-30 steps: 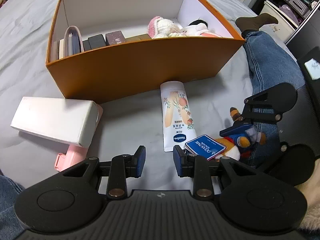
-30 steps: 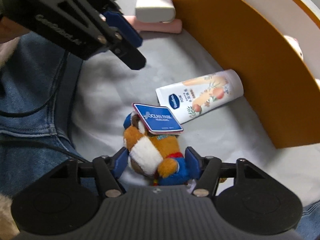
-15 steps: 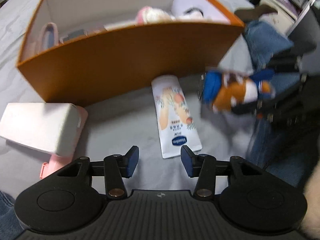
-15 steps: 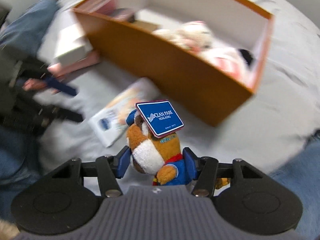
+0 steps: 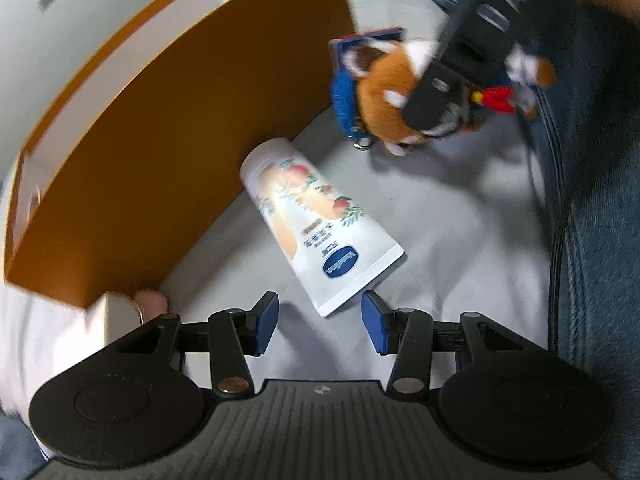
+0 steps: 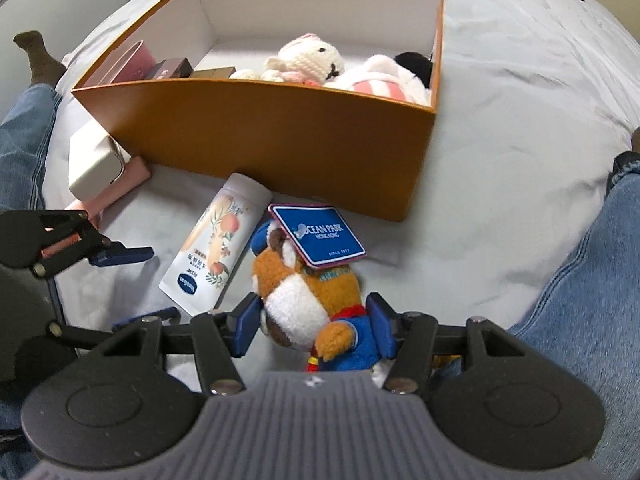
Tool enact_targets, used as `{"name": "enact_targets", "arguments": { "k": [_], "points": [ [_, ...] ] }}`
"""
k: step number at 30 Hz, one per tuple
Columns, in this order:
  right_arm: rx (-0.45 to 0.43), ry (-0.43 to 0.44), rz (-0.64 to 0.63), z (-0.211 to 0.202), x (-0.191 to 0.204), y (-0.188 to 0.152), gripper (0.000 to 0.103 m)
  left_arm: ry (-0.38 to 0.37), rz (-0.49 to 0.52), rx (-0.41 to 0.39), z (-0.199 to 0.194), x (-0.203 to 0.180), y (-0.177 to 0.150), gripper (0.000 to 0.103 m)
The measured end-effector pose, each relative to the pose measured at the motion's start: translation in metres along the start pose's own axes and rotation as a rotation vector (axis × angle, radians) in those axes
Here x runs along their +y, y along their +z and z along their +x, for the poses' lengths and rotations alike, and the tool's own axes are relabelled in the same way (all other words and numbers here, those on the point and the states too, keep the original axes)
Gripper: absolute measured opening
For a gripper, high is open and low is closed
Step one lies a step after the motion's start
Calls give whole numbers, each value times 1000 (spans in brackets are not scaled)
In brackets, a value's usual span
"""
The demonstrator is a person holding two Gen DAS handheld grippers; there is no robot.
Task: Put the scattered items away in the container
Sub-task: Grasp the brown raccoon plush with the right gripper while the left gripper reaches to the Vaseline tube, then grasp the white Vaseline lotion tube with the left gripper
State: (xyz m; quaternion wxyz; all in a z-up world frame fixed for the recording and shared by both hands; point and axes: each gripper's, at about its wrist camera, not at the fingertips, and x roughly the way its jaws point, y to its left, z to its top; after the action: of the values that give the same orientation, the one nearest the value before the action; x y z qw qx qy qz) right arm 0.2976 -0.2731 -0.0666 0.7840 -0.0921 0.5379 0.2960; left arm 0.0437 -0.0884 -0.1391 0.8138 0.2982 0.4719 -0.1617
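Observation:
My right gripper [image 6: 312, 330] is shut on a brown and blue plush toy [image 6: 308, 296] with a blue Ocean Park tag [image 6: 318, 236], held above the grey bed in front of the orange box [image 6: 280, 136]. The toy also shows in the left wrist view [image 5: 396, 92], up right. My left gripper [image 5: 320, 322] is open and empty, its blue pads on either side of the flat end of a white Vaseline tube [image 5: 316, 224] lying against the box wall [image 5: 160, 152]. The tube also shows in the right wrist view [image 6: 218, 248].
The box holds plush toys [image 6: 312, 62] and several small boxes [image 6: 168, 68]. A white box [image 6: 94, 162] on a pink item [image 6: 116, 190] lies at the box's left corner. Jeans-clad legs [image 6: 592, 280] flank the bed on both sides.
My right gripper has lifted the plush toy off the bed and turned toward the box. My left gripper has opened wider and moved in low toward the tube's end.

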Motion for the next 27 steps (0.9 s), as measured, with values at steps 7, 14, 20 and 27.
{"name": "enact_targets", "arguments": {
  "k": [7,14,20,27],
  "points": [
    [-6,-4,5,2,-1,1,60,127,182,-97,3,-30,-6,58],
    [-23,-7,24,-1,0,1,60,153,218,-203,-21,-34,-9,48],
    [-15,12,86,0,-7,6,60,183,177,-295,-46,-23,-5,42],
    [4,6,94,6,-7,11,61,179,138,-296,-44,0,11,27]
  ]
}}
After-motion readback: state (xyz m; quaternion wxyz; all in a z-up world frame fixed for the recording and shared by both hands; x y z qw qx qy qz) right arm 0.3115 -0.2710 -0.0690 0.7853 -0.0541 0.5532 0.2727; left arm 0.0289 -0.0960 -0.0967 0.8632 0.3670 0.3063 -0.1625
